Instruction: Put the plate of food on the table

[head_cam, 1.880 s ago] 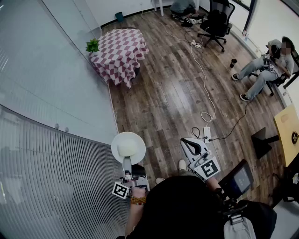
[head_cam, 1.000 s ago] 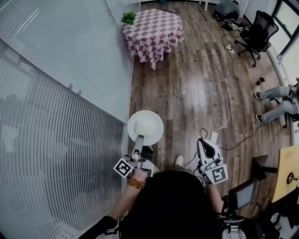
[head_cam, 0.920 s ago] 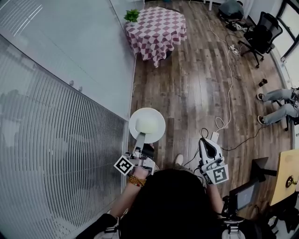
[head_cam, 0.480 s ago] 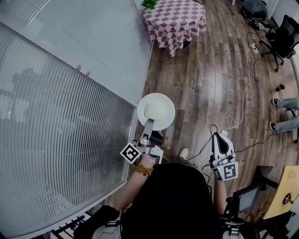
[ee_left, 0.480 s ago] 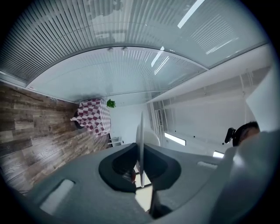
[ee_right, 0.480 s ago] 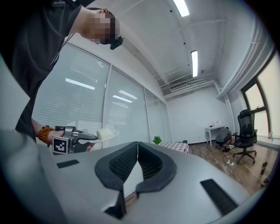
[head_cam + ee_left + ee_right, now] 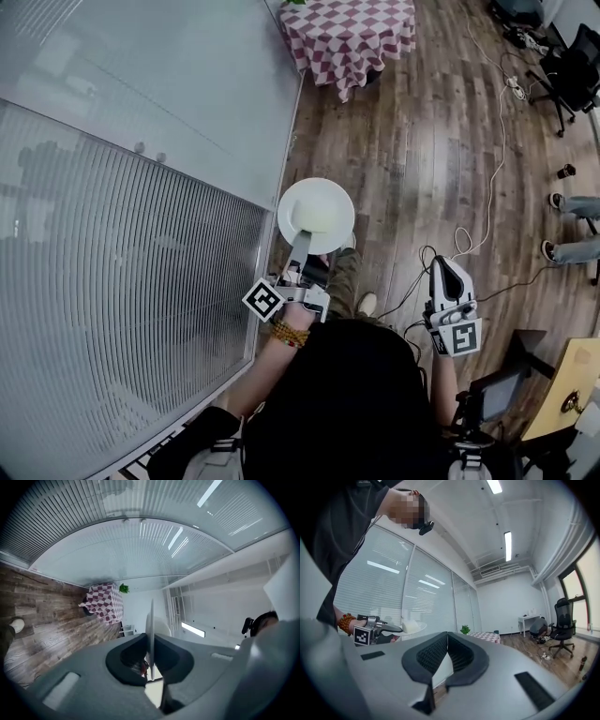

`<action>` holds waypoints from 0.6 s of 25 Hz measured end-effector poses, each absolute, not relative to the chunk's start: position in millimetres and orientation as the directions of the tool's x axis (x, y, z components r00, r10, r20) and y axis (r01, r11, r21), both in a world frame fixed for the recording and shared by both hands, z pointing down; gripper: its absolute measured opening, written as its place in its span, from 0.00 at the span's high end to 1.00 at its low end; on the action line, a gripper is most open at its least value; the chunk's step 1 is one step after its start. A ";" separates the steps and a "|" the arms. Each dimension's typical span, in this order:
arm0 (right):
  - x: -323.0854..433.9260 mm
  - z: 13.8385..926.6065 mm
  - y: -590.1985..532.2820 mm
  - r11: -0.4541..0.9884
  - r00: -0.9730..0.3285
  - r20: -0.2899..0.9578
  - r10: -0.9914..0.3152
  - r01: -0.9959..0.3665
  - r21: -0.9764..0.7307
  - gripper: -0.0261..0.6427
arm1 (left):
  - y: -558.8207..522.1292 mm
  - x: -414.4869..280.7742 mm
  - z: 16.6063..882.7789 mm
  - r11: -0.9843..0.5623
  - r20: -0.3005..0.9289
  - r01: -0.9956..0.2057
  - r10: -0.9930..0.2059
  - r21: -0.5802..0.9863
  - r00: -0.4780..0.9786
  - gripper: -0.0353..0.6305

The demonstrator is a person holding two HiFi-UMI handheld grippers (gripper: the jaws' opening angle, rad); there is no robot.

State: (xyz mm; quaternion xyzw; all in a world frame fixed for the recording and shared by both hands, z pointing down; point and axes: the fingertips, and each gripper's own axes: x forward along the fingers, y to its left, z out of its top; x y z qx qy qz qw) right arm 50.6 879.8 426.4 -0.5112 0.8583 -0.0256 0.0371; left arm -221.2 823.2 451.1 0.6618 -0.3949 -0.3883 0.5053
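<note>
While the plate of food (image 7: 316, 208) is hovering mid-frame, we are clamping its rim in our left gripper (image 7: 302, 251), its pale food (image 7: 324, 218) indistinct. Our right gripper (image 7: 444, 270), lower right, is riding closed, empty; the top edge is cropping the checkered table (image 7: 352, 37).

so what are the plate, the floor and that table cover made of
The round white plate looks like glazed ceramic or melamine: smooth, thin-edged. The brown plank floor is wood or wood-look laminate: grain, slight sheen. The red-and-white checked tablecloth is fabric, hanging in soft folds.
</note>
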 end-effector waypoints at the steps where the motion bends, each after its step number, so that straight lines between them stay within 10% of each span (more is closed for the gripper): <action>1: 49.5 424.1 867.4 0.475 -0.474 -0.037 -0.880 -0.877 -0.074 0.94 | 810.5 -220.9 452.9 -0.173 -0.110 -0.128 -0.914 0.977 0.390 0.92; 15: -5.7 377.4 671.0 0.490 -0.489 -0.042 -0.871 -0.872 -0.009 0.94 | 615.3 -249.9 450.7 -0.179 -0.139 -0.055 -0.894 0.982 0.425 0.92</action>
